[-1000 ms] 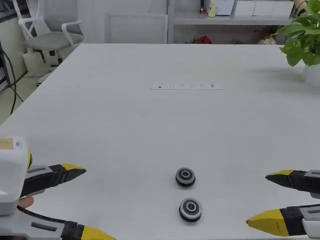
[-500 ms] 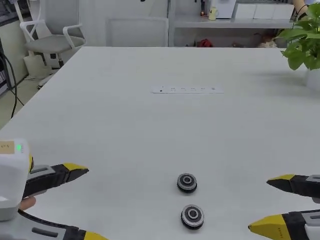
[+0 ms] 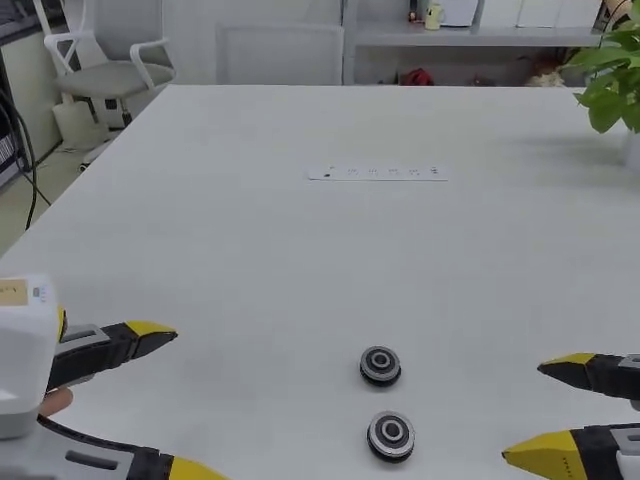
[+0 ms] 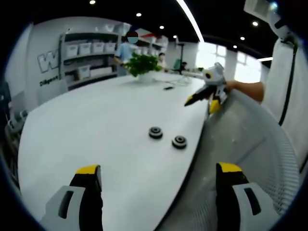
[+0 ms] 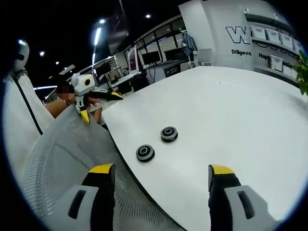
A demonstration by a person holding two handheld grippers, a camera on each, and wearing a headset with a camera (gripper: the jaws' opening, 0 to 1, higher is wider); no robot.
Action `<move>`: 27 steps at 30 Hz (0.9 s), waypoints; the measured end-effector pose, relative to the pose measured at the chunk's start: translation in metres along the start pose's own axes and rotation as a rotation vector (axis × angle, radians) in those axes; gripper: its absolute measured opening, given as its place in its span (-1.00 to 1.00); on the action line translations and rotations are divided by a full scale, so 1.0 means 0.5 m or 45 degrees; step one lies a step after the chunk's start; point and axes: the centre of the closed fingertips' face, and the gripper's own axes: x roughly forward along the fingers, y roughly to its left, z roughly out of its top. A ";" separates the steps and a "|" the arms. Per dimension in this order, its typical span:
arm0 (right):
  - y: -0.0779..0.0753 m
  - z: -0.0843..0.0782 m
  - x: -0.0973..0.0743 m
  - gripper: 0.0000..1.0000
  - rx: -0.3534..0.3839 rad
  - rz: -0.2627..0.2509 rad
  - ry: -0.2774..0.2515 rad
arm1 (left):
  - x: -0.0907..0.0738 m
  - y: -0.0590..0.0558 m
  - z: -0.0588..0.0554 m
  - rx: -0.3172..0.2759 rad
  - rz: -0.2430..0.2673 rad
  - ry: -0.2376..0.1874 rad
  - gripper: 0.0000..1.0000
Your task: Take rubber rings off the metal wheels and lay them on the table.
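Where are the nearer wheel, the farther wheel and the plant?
nearer wheel (image 3: 390, 436), head view, on its metal hub.
farther wheel (image 3: 380, 365), head view, on its metal hub.
plant (image 3: 606, 100), head view, on its leaves.

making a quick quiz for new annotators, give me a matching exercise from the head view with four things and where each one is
Things:
1 nearer metal wheel
2 right gripper
3 potted plant
4 office chair

Places:
a on the floor beyond the far left corner of the table
b on the table by its near edge, a second wheel just beyond it
c at the table's far right
d jaws open, at the near right of the table

Pairs: 1-b, 2-d, 3-c, 4-a
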 end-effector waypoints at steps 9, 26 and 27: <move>0.003 0.004 0.006 0.48 0.021 0.060 0.001 | 0.013 -0.002 -0.014 -0.031 -0.031 0.035 0.97; 0.042 0.002 0.071 0.43 -0.064 0.191 0.057 | 0.060 -0.010 0.026 -0.011 -0.103 0.002 0.88; 0.042 0.003 0.073 0.42 -0.067 0.194 0.055 | 0.063 -0.011 0.028 -0.008 -0.110 0.003 0.88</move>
